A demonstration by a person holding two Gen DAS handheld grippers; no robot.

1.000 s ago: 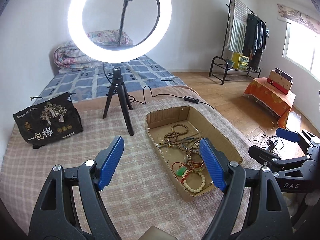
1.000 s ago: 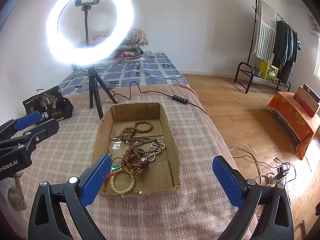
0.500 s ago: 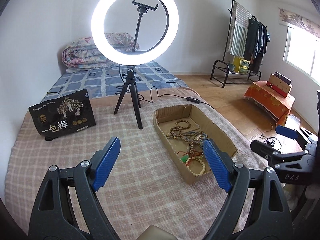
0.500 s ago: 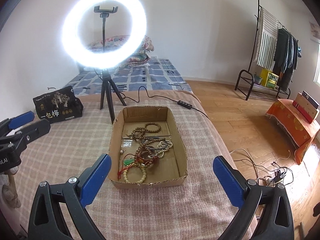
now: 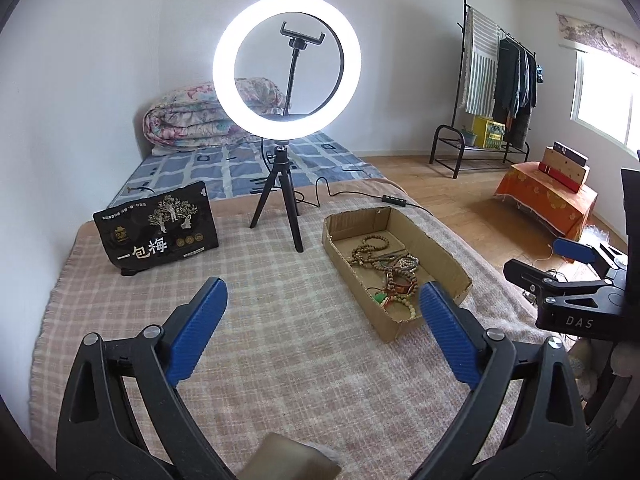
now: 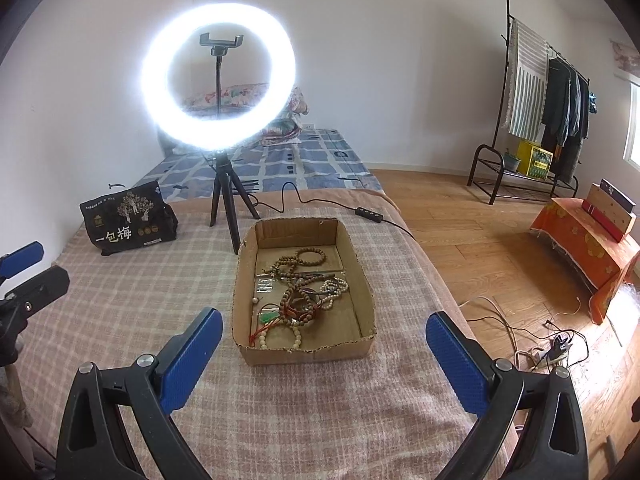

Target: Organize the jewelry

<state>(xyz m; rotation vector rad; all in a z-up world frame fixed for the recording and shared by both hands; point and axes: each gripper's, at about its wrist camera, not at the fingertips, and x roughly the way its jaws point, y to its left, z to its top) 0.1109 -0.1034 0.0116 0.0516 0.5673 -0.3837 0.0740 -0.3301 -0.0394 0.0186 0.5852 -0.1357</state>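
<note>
A shallow cardboard tray (image 6: pixel 362 296) lies on a pink plaid blanket. It holds a tangle of bead bracelets and necklaces (image 6: pixel 304 294) with a green pendant (image 6: pixel 269 317). The tray also shows in the left wrist view (image 5: pixel 448 256), with the beads (image 5: pixel 386 270) inside. My left gripper (image 5: pixel 322 310) is open and empty, above the blanket left of the tray. My right gripper (image 6: pixel 324 338) is open and empty, just in front of the tray's near wall. Each gripper shows at the edge of the other's view, the right one (image 5: pixel 568 264) and the left one (image 6: pixel 24 268).
A lit ring light on a black tripod (image 5: pixel 286 200) stands behind the tray, its cable (image 6: pixel 360 212) running off the bed. A black printed bag (image 5: pixel 158 226) stands at the far left. The bed's right edge (image 6: pixel 440 280) drops to a wooden floor with cables.
Both grippers have pulled back and risen, so the tray and ring light look smaller and farther. Both stay open and empty. The jewelry has not moved.
</note>
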